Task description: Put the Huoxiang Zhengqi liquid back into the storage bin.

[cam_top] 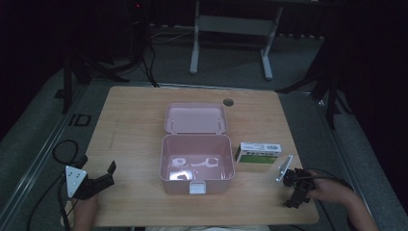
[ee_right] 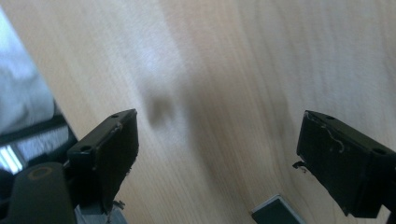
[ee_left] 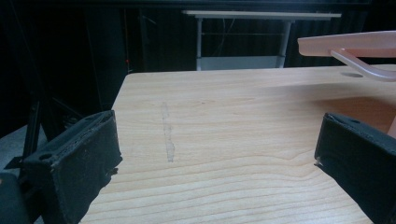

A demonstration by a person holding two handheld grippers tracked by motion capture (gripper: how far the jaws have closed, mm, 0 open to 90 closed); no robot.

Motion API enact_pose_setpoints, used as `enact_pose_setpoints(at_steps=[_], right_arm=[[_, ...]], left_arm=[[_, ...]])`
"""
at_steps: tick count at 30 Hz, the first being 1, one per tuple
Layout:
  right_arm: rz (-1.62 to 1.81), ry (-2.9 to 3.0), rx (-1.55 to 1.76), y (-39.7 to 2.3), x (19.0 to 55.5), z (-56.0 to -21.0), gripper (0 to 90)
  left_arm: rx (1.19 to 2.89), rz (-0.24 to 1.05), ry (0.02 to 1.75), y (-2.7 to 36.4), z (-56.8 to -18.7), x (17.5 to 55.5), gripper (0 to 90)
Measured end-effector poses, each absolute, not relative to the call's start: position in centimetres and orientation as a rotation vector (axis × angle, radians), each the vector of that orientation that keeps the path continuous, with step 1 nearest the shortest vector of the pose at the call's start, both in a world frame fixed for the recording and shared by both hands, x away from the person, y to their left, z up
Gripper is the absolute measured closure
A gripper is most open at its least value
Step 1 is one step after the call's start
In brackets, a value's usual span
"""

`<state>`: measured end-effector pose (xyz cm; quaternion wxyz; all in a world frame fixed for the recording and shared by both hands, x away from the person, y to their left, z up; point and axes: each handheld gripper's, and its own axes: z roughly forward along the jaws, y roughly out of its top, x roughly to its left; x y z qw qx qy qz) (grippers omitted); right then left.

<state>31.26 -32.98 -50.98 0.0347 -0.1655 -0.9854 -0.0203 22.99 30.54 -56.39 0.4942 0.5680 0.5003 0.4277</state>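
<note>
From above, the pink lunch box (cam_top: 196, 162) sits open at the middle of the wooden bench (cam_top: 134, 125), its lid (cam_top: 196, 118) folded back on the far side and a white latch at its near wall. Pale items lie on its floor, too washed out to name. Just right of the box, nearly touching its wall, lies a small green-and-white carton (cam_top: 259, 152).

The left claw (cam_top: 108, 177) rests near the front left corner of the bench, held by a hand at the edge, well apart from the box and pointing toward it. Its own camera adds what the high view cannot give: both black jaws stand wide with bare wood between them, a faint grey smear (ee_left: 167, 133) on the bench top ahead, and the pink lid's edge with its curved handle (ee_left: 359, 65) reaching in from the upper right.

The right claw (cam_top: 294, 195) lies near the front right corner, gripped by the right hand (cam_top: 332, 191), below and right of the carton and apart from it; in the high view it appears to point back toward the bench's near edge. Its own camera looks steeply down on blurred wood grain, jaws spread wide with nothing between them.
</note>
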Motion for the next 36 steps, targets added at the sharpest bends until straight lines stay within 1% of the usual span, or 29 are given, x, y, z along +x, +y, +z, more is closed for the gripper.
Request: enact_pose_setpoints(at_steps=[7,11,15,17,18,22,26,31,36], right_arm=[[-0.031,-3.059,-0.332,-31.8,31.3,-50.1,13.1],[0.034,-3.056,-0.274,-31.2,31.3,-50.1,13.3],[0.186,-3.050,-0.175,-30.0,31.1,-50.5,13.2],[0.203,-3.041,-0.177,-29.6,31.1,-50.5,13.0],[0.212,-3.034,-0.196,-29.1,31.2,-50.4,14.5],[0.224,-3.009,-0.170,-28.3,31.1,-50.4,17.3],[0.224,-2.986,-0.154,-27.6,31.0,-50.3,17.2],[0.210,-2.987,-0.121,-27.2,31.1,-50.4,14.9],[0.164,-3.010,-0.055,-26.3,30.8,-50.1,17.4]], left_arm=[[1.377,1.035,1.213,30.5,-56.4,23.0,0.2],[1.378,1.033,1.213,30.5,-56.4,23.0,0.2],[1.379,1.033,1.212,30.5,-56.4,23.0,0.2],[1.380,1.032,1.211,30.5,-56.4,23.0,0.2],[1.380,1.032,1.211,30.5,-56.4,23.0,0.2],[1.380,1.030,1.210,30.5,-56.4,23.0,0.2],[1.380,1.027,1.208,30.5,-56.4,23.0,0.2],[1.380,1.024,1.207,30.5,-56.4,23.0,0.2],[1.380,1.025,1.208,30.5,-56.4,23.0,0.2]])
